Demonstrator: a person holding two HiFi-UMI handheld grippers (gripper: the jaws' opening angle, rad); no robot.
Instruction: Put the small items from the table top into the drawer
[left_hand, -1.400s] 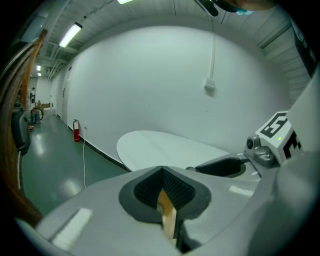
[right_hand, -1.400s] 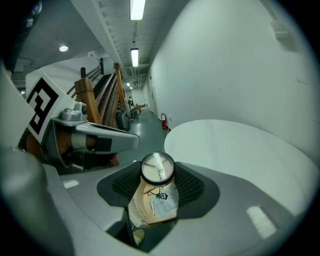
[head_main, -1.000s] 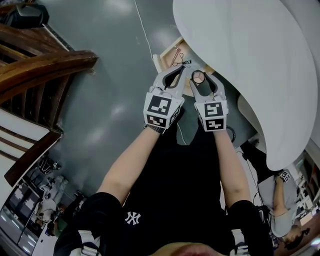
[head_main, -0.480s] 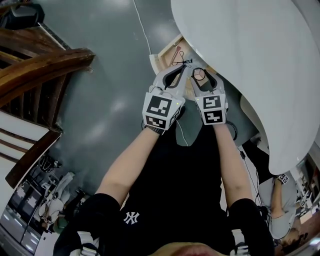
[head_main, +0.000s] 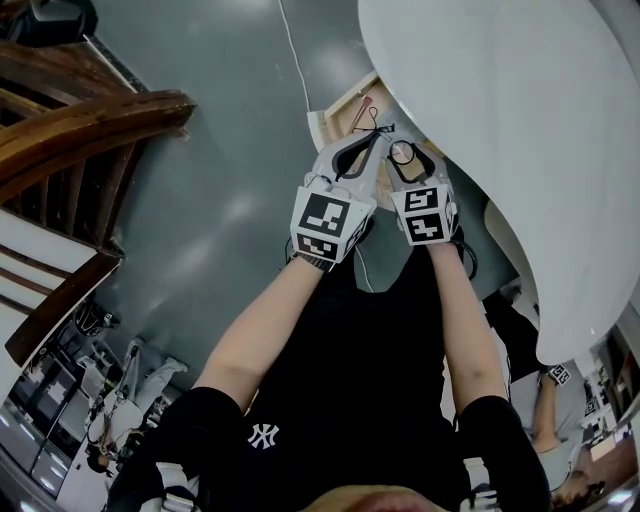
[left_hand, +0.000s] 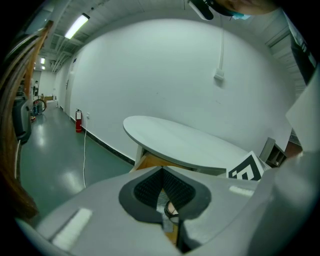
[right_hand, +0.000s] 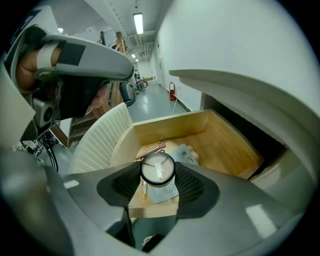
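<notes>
My right gripper was closed on a small round disc, the jaws narrowed to its width and pinching it across the rim. It hung above the open drawer, near the front edge, with the table overhanging behind. My left gripper had its jaws together at the tips. I could make out nothing clamped in them, only bits of the drawer showing through the gap below.

I judged the disc to be light and rigid. It had a thin black rim around a pale, glossy face that looked like glass or clear plastic. A smooth rim like that could slip or twist, so a hold straight across the widest part, as the ribbed dark pads had it, seemed the right one. Too hard a squeeze, or a drop from any height, might crack or scuff the face, so I thought it wanted a low, gentle release.

The drawer was bare light wood with plain flat walls and a curved, ribbed white front. Inside lay a crinkled printed packet and a thin pink stick, both soft or slight enough for the disc to land beside. The table was smooth, matt white and rounded.
</notes>
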